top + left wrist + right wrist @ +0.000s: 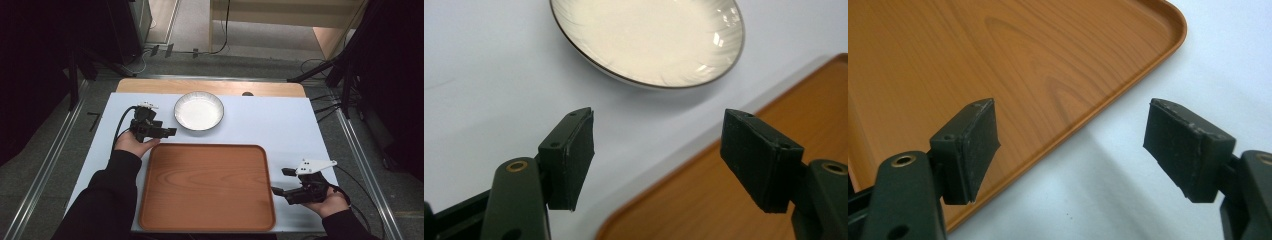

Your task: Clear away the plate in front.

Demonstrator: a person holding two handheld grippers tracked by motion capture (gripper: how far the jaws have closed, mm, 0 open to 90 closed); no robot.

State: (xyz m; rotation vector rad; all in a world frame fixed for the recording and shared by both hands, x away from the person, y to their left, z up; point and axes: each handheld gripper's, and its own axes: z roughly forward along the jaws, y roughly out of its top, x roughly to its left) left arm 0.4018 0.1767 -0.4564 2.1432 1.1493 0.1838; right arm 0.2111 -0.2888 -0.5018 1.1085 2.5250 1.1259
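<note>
the left gripper (171,132) sits at the far left corner of the wooden tray (207,220), held in the left hand (136,143), and its jaws stand spread wide with nothing between them. from the left gripper view they point toward the white bowl (649,40), which rests on the white table cover (479,65) just beyond the tray's far edge, well clear of both pads. the bowl has a thin dark rim and looks empty. over on the other side, the right gripper (281,181) hovers beside the tray's right edge near the near corner, gripped by the right hand (327,200). its jaws are spread wide too, holding nothing; in the right gripper view one pad hangs over the tray's rim (1128,85), the other over the white cover. the tray itself lies bare.
</note>
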